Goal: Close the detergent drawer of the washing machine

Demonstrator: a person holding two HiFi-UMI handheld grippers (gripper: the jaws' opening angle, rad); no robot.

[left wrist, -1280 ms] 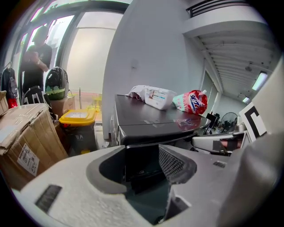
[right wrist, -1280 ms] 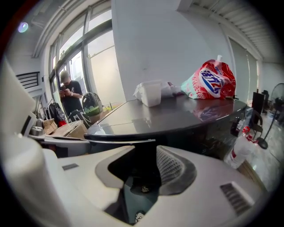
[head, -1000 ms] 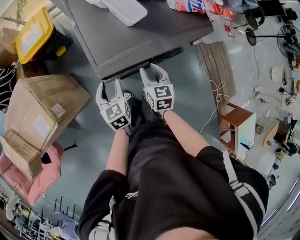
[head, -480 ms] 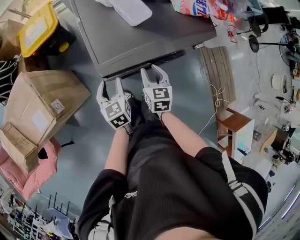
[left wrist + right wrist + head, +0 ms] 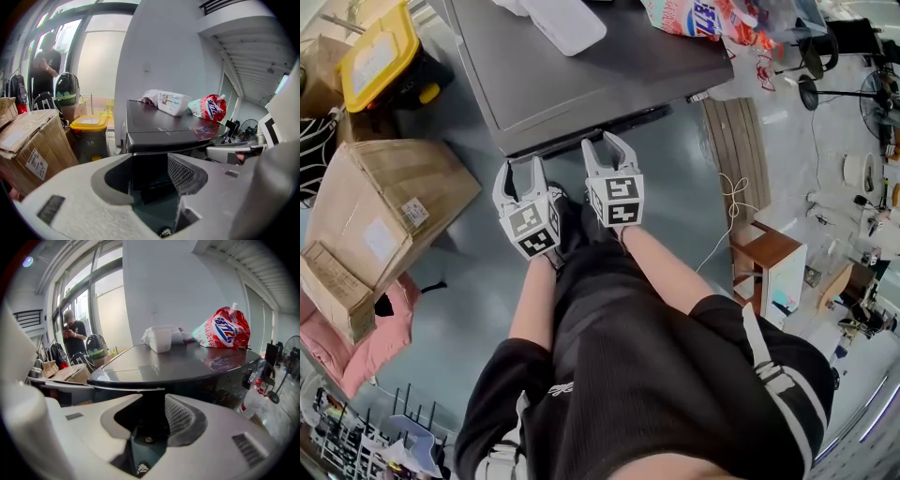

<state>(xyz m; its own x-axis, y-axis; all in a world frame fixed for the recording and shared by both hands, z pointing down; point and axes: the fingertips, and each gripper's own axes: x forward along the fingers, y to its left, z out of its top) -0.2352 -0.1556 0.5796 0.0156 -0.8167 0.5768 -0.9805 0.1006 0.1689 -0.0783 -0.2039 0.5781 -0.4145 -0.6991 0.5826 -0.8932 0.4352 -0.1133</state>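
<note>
Neither tool has moved: we see the left tool (image 5: 520,168) and right tool (image 5: 607,143) open, empty, just before the washing machine (image 5: 581,66); its detergent drawer is indistinguishable.

The right gripper (image 5: 152,417), jaws apart, faces the dark-topped washing machine (image 5: 178,364).

The washing machine (image 5: 581,70) is a dark grey box with a flat, glossy top, standing upright on the floor and seen from above in the head view. A narrow dark strip (image 5: 591,129) juts just past its front top edge; whether this is the detergent drawer cannot be told.
</note>
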